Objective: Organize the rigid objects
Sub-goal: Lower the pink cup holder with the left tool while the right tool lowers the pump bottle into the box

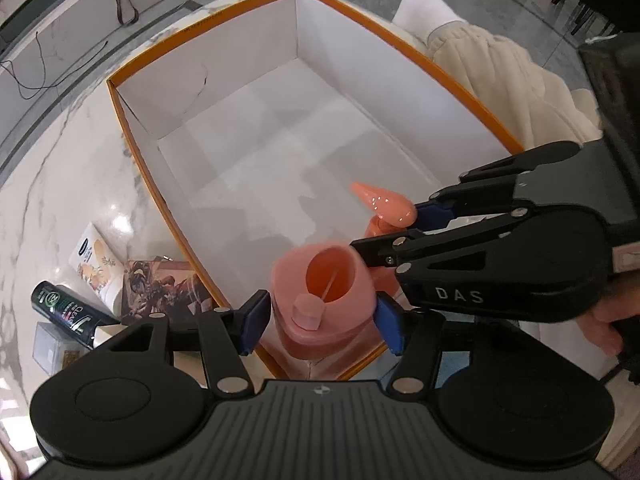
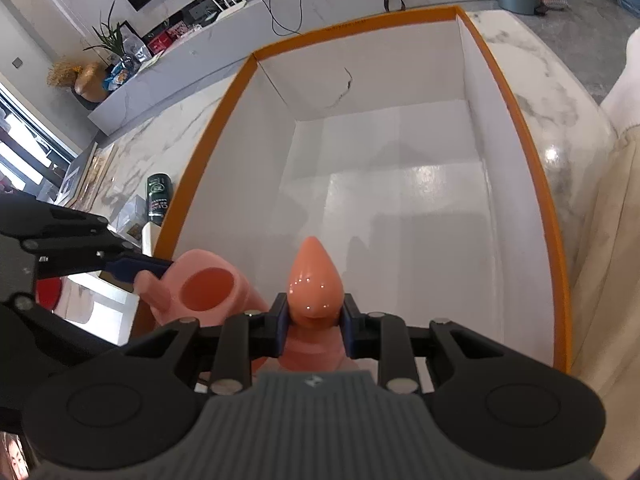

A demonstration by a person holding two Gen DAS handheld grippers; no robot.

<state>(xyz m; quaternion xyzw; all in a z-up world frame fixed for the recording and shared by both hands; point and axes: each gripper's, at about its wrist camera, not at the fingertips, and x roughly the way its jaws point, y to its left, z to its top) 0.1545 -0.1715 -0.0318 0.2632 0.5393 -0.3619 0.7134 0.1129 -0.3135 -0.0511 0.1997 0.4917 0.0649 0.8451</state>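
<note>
My left gripper (image 1: pixel 320 318) is shut on a pink bottle (image 1: pixel 324 292) with an open mouth, held at the near corner of a white box with an orange rim (image 1: pixel 200 20). My right gripper (image 2: pixel 314 326) is shut on the bottle's orange pump head (image 2: pixel 314 280), whose pointed spout juts over the box. In the left wrist view the right gripper (image 1: pixel 396 228) holds that pump head (image 1: pixel 384 204) just above and behind the bottle. In the right wrist view the bottle (image 2: pixel 208 284) sits left of the pump head, with a left fingertip (image 2: pixel 136 268) against it.
The box (image 2: pixel 520 120) stands on a marble table (image 1: pixel 60 160). Left of the box lie a dark green tube (image 1: pixel 68 308), a white tube (image 1: pixel 96 264) and a printed card (image 1: pixel 160 284). A person's leg in beige trousers (image 1: pixel 500 64) is right of the box.
</note>
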